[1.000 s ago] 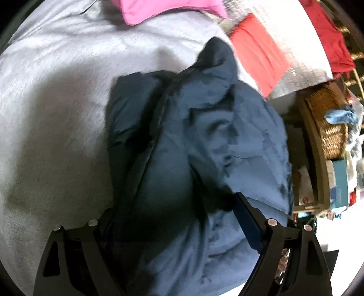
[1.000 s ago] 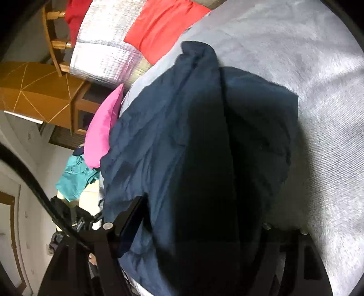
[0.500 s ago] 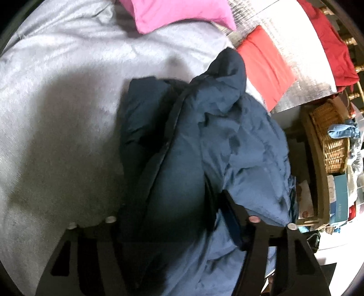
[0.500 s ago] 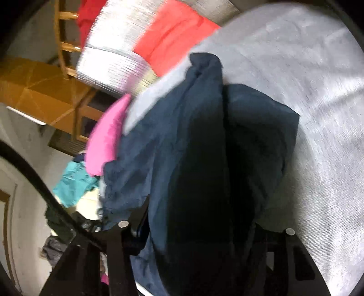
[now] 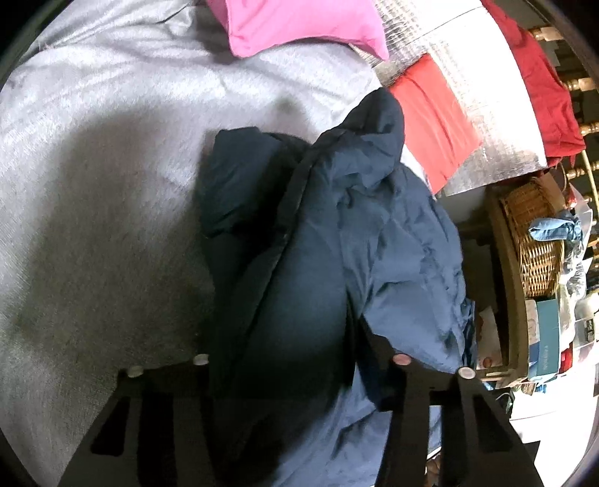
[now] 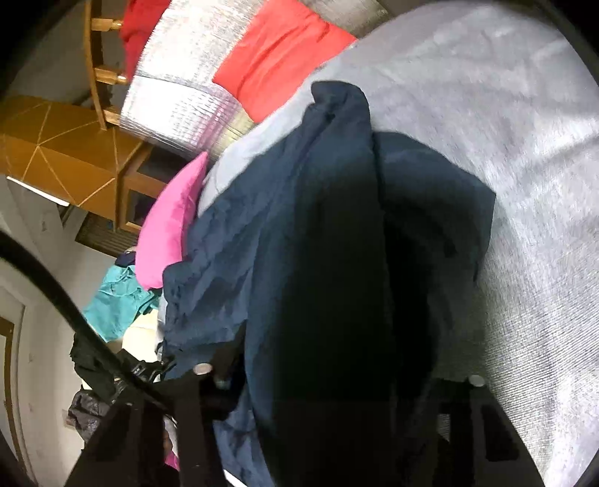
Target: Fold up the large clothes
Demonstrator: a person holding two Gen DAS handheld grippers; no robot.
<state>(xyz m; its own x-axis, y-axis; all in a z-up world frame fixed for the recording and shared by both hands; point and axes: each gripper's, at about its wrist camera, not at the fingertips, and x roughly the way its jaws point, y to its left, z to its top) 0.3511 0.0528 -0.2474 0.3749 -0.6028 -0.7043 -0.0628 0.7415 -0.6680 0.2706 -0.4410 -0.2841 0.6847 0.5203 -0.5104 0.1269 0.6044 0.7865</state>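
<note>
A puffy navy jacket [image 5: 374,232] lies bunched lengthwise on the grey bedspread [image 5: 93,187], with a dark flap folded over its left side. My left gripper [image 5: 288,337] sits at the jacket's near end, its jaws closing on a thick fold that fills the gap between them. More cloth drapes over its right finger [image 5: 378,348]. In the right wrist view the same jacket [image 6: 262,243] runs away from me across the bedspread [image 6: 524,187]. My right gripper [image 6: 337,359] is closing on the dark near edge, and fabric fills its jaws too.
A pink pillow [image 5: 299,22] and a red cloth [image 5: 430,112] on a silver quilted pad [image 5: 486,75] lie at the bed's head. A wicker basket [image 5: 535,239] and boxes stand beside the bed. A teal garment [image 6: 116,299] and a wooden cabinet [image 6: 56,150] are off the bed's other side.
Both pairs of jaws have narrowed around the jacket's near end, bunching the fabric between them. The hands have barely shifted.
</note>
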